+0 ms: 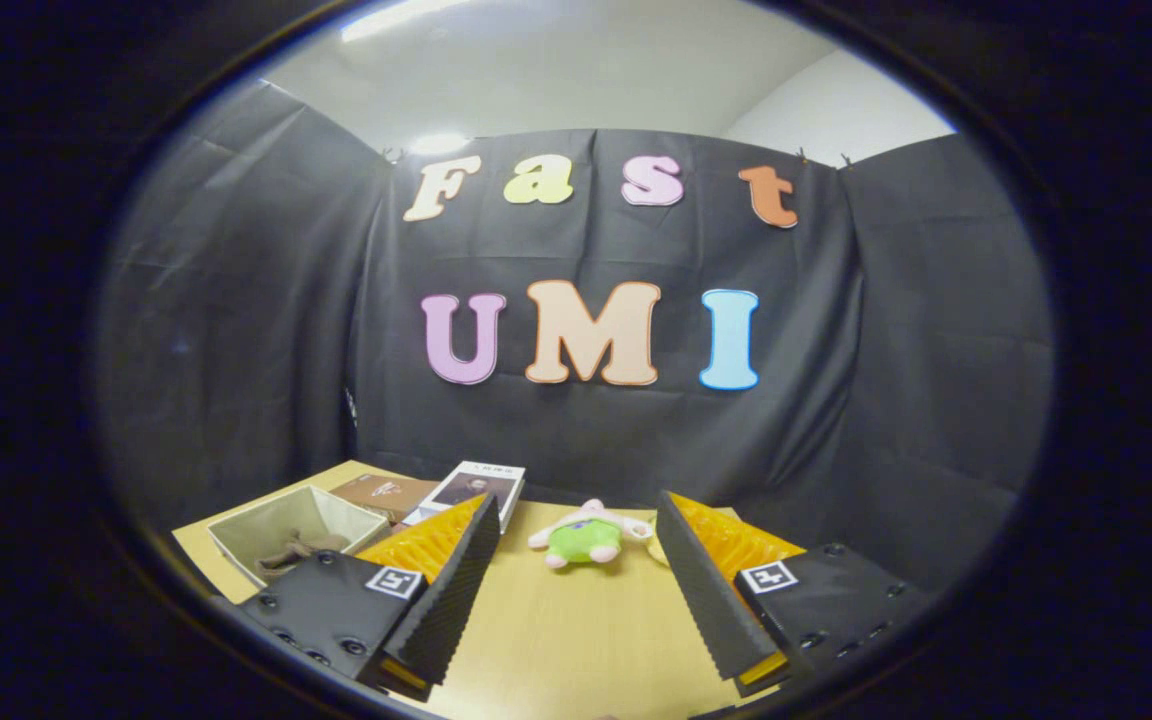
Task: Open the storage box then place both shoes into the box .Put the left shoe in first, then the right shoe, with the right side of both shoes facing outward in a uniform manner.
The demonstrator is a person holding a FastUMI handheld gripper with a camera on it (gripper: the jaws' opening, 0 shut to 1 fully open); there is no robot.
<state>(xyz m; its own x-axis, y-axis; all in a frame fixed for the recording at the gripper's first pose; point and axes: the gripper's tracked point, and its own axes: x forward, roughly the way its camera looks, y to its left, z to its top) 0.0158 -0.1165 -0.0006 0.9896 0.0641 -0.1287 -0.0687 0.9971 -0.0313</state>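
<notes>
Claw (576,590): fingers spread wide, nothing held, bare wooden tabletop (576,640) between them. Plush toy (586,537), green and pink: lying on tabletop just ahead, between the fingertips. Fabric bin (291,530), open-topped, pale: beyond left finger, something brownish inside, too unclear to name. Two books: white-covered one (476,487) ahead of left fingertip; brown one (381,493) beside it, toward the bin. Storage box and shoes: cannot tell where they are
</notes>
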